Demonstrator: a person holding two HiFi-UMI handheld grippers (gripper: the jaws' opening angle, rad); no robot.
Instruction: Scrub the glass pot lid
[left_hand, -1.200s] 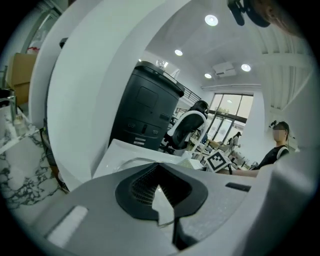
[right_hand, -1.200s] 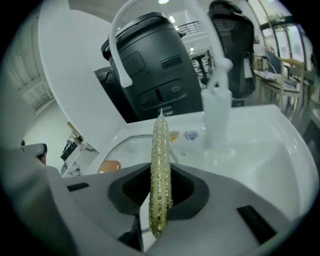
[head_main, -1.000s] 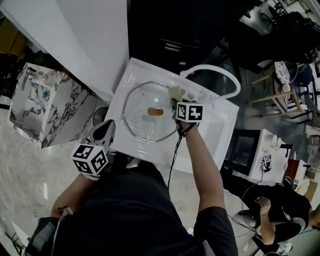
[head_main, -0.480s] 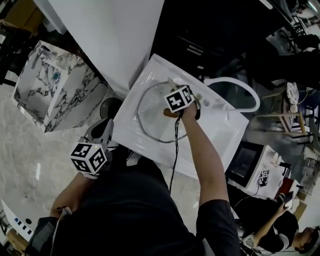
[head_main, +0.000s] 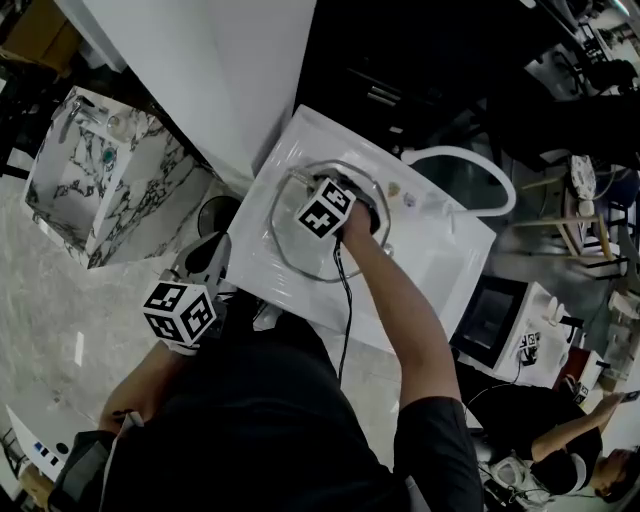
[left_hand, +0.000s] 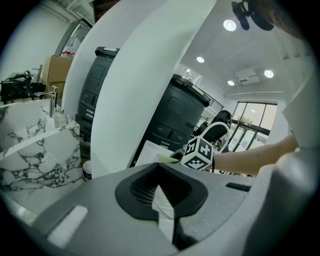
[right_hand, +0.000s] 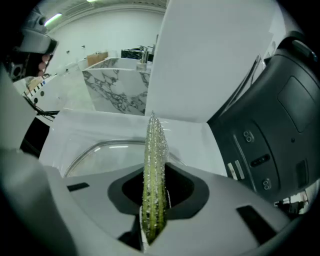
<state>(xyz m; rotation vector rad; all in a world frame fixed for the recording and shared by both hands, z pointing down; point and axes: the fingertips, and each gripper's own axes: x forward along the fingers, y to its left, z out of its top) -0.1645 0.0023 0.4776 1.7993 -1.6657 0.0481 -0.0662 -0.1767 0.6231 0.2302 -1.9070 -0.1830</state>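
There was one glass pot lid (head_main: 297, 258) lying flat on the white counter (head_main: 268, 292), and there were two grippers. The right gripper (right_hand: 151, 225) was over the lid, and its fingers were pressed tight on one green sponge (right_hand: 154, 155) that stood on its edge between them. The left gripper (head_main: 207, 263) was held back by the counter's near edge, off the lid, its fingers closed together with nothing in them.
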